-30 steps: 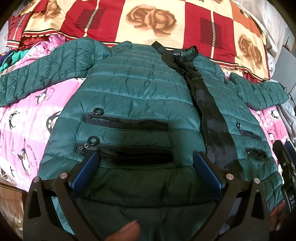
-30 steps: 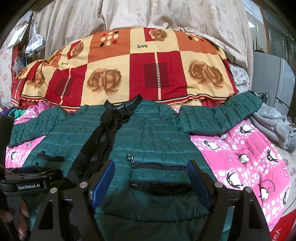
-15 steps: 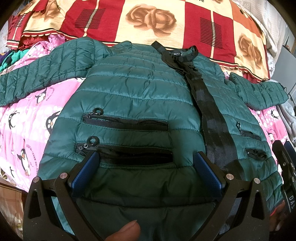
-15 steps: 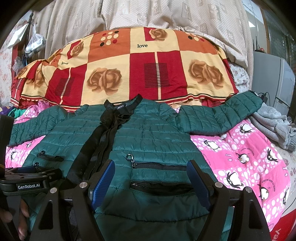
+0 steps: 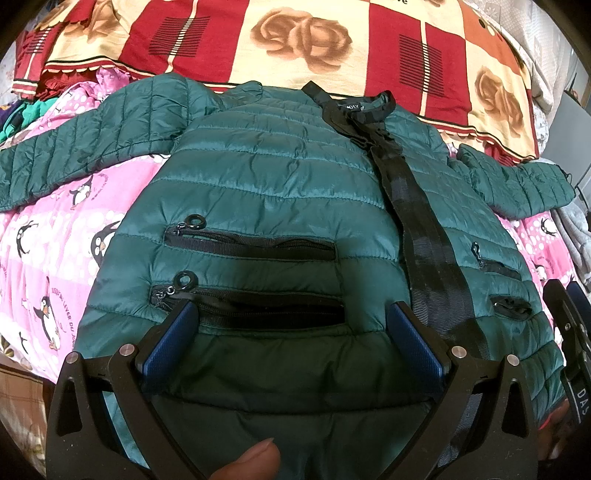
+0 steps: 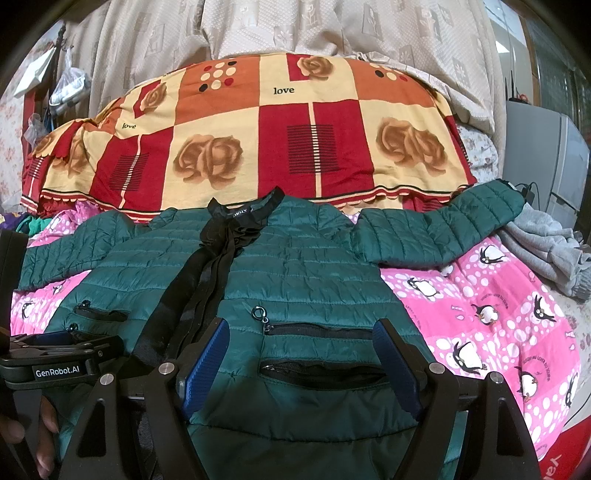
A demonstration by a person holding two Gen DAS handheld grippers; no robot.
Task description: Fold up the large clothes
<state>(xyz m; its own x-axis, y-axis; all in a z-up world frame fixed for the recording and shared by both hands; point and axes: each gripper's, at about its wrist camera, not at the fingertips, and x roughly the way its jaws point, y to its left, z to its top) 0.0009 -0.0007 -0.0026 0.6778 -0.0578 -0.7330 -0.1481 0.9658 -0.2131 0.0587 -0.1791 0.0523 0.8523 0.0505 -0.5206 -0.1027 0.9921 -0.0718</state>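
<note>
One jacket [image 5: 280, 192], green and quilted, lay front-up on the pink penguin sheet [image 5: 55, 258], collar away from the cameras, hem nearest them. Two sleeves: the left one [image 5: 85, 147] ran out across the sheet, the right one [image 6: 436, 236] stretched toward a grey garment [image 6: 543, 254] heaped at the bed's right edge. One black zipper band [image 5: 417, 229] ran down the middle from the collar. Four zip pockets, two on each front panel; in the left view the upper pocket [image 5: 251, 247] sat above the lower pocket [image 5: 251, 306], each with a ring pull at its left end. Behind the collar rose one rose-print blanket [image 6: 258, 147] in red and cream, with a beige curtain [image 6: 295, 29] above it.

The left gripper [image 5: 291, 332] sat low over the hem, jaws spread wide, the blue pads either side of the lower pocket; whether they touched the cloth could not be told. A thumb tip [image 5: 255, 461] showed under it. The right gripper [image 6: 299, 354] was also spread wide over the other panel's hem, holding nothing, its pads flanking that panel's lower pocket [image 6: 321, 373].
</note>
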